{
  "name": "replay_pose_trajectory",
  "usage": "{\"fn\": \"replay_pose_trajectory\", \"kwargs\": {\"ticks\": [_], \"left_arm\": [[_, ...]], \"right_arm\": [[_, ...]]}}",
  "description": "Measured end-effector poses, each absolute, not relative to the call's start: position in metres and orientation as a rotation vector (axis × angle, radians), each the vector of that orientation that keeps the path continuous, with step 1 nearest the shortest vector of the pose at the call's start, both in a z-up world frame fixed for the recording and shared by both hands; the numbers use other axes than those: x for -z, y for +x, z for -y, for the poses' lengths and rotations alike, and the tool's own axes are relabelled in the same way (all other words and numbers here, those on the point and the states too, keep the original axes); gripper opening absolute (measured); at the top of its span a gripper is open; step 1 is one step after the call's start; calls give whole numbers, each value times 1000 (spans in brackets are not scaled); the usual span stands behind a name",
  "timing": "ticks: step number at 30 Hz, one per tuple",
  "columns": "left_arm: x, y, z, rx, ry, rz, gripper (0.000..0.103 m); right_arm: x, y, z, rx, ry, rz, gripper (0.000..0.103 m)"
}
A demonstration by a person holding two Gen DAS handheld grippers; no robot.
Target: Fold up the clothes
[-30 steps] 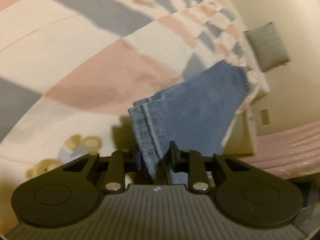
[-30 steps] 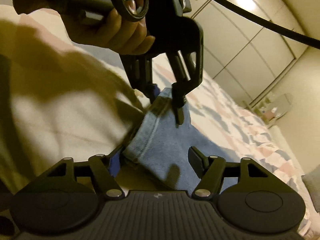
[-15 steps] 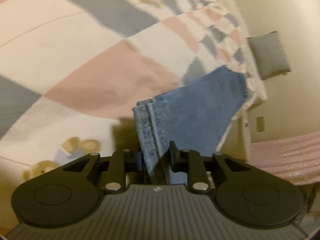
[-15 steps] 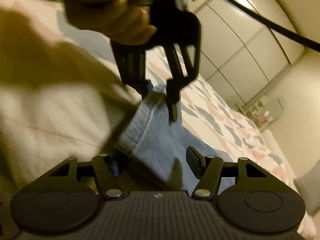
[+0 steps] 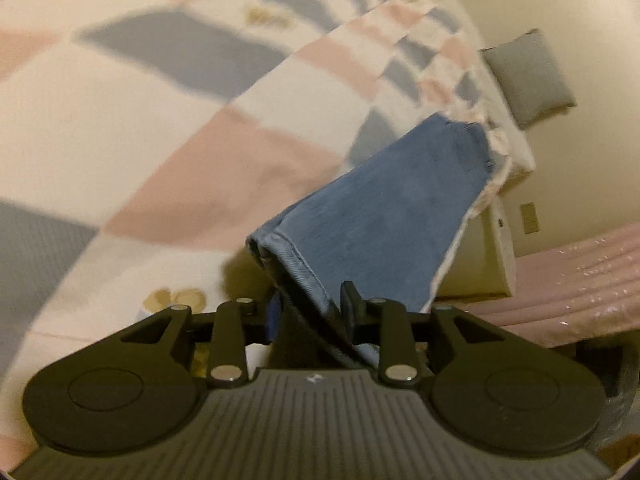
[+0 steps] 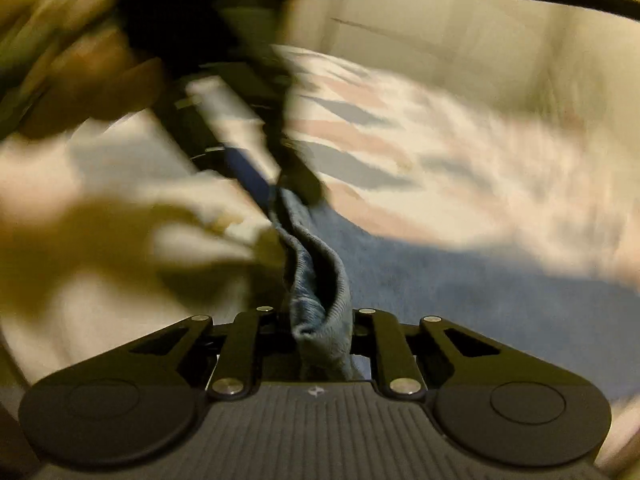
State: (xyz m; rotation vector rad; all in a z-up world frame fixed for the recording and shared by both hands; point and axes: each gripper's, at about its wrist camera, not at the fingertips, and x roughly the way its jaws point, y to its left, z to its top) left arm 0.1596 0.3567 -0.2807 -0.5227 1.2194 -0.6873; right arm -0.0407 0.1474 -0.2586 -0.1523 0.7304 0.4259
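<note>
Both the left gripper [image 5: 310, 312] and right gripper [image 6: 320, 322] pinch the hemmed end of the blue denim garment [image 5: 392, 216], its long axis running away across the pink-and-grey checked bedspread [image 5: 160, 128].

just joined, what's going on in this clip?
A person is folding jeans on a bed with a checked quilt, holding a gripper in each hand. The left gripper is shut on the hem end of the denim, and the right gripper is shut on a bunched bit of the same hem. The hem is lifted off the quilt while the rest of the jeans lies on the bed. The right view is badly motion-blurred. A grey pillow sits at the far end.
</note>
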Motion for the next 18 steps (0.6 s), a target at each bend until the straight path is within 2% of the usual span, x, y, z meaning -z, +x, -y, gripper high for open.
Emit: {"fn": "replay_pose_trajectory", "kwargs": {"ticks": [5, 9, 16, 17, 18], "left_arm": [[262, 152, -368, 664, -394, -1134, 25], [275, 144, -349, 640, -119, -1150, 25], [289, 144, -310, 722, -34, -1143, 25], [288, 145, -304, 736, -28, -1133, 27], [288, 146, -298, 748, -20, -1126, 29]], "right_arm": [[259, 1, -73, -356, 385, -876, 14], [270, 13, -21, -247, 662, -890, 14], [293, 21, 39, -68, 858, -912, 16], [294, 21, 43, -63, 878, -918, 17], [294, 22, 45, -66, 885, -920, 22]]}}
